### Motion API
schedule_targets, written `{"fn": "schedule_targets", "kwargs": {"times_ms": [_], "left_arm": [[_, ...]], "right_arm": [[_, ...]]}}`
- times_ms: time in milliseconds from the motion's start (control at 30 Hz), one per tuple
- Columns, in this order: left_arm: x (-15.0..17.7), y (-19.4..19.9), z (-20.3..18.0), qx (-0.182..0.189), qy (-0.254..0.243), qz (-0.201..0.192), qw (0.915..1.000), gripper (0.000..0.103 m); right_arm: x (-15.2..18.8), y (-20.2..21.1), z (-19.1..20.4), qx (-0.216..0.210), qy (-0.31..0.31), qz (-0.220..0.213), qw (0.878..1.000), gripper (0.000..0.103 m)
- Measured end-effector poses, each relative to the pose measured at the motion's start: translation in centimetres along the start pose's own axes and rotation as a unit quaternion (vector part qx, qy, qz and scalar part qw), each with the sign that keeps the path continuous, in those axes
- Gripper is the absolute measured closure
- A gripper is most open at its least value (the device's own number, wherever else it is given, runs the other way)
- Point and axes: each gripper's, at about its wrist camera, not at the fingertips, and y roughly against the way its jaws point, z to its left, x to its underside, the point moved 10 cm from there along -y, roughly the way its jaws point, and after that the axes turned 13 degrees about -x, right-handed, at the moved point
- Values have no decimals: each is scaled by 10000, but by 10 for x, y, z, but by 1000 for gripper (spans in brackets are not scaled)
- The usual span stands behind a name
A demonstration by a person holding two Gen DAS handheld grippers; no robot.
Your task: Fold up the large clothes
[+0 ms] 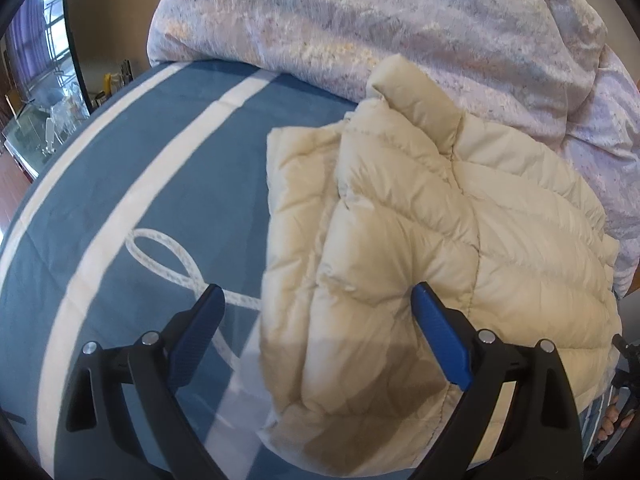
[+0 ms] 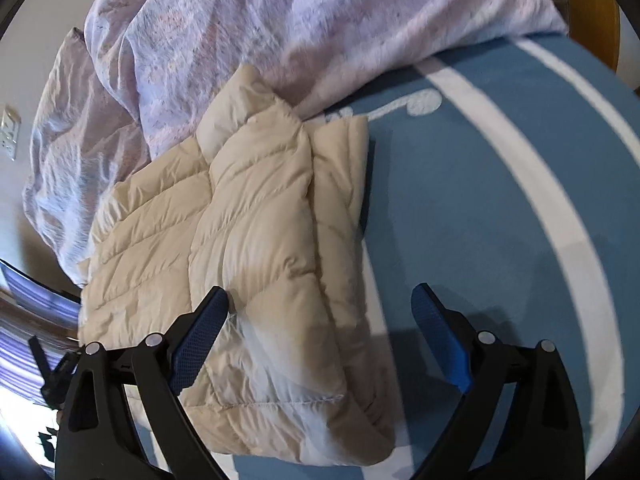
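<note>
A cream quilted puffer jacket (image 1: 420, 248) lies folded lengthwise on a blue bedspread with white stripes (image 1: 132, 184). Its collar points toward the far bedding. My left gripper (image 1: 318, 300) is open and empty, hovering above the jacket's left folded edge near its hem. In the right wrist view the same jacket (image 2: 248, 232) lies left of centre. My right gripper (image 2: 320, 300) is open and empty above the jacket's right folded edge, with its left finger (image 2: 200, 340) over the fabric.
A rumpled lilac floral duvet (image 1: 400, 24) is heaped just behind the jacket, also seen in the right wrist view (image 2: 248, 20). A glass table with small items (image 1: 48, 120) stands off the bed's left side. The other gripper's tip (image 1: 624, 364) shows at the right edge.
</note>
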Motion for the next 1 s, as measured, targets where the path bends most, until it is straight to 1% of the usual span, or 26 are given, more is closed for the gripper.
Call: {"fn": "schedule_targets", "kwargs": {"times_ms": [100,133,167,233,267,333,367,400,433,467,533,633,800,1000], "left_arm": [[4,-3,-1,164,154,119,9997,10],[5,-4,-1,223,203,157,9994,13],[7,-5,0,351,308,199,9987,14],[7,-3,-1,473,360,136,9981,24],[7,-1,-4,594,386,135,9974,28],[10,1,-6,831,482,175,9952,44],[11,2,-7,896,529,192,9944,48],[12,3,-7,958,574,197,9935,54],[12,5,-7,993,604,173,9931,60],[11,7,-8,1011,615,153,9929,64],[8,9,-8,1072,664,125,9919,75],[5,18,-6,1161,707,61,9907,83],[7,37,14,1261,757,-52,9891,85],[31,55,47,1187,638,-84,9908,85]], "right_arm": [[3,-4,6,-60,114,2,9999,11],[5,-5,10,-101,149,9,9998,15],[7,-7,13,-195,154,25,9997,23],[11,-12,19,-458,67,116,9989,35],[11,-14,20,-486,51,97,9988,41],[15,-17,22,-623,12,150,9979,53],[15,-18,23,-691,-20,145,9975,61],[16,-18,25,-806,-63,122,9967,64],[17,-17,27,-895,-105,105,9959,71],[17,-16,27,-967,-156,85,9952,76],[18,-13,31,-1100,-237,53,9936,81],[22,-6,38,-1162,-236,7,9929,85],[38,14,58,-1441,-161,-34,9894,87],[74,35,77,-1639,-72,139,9864,87]]}}
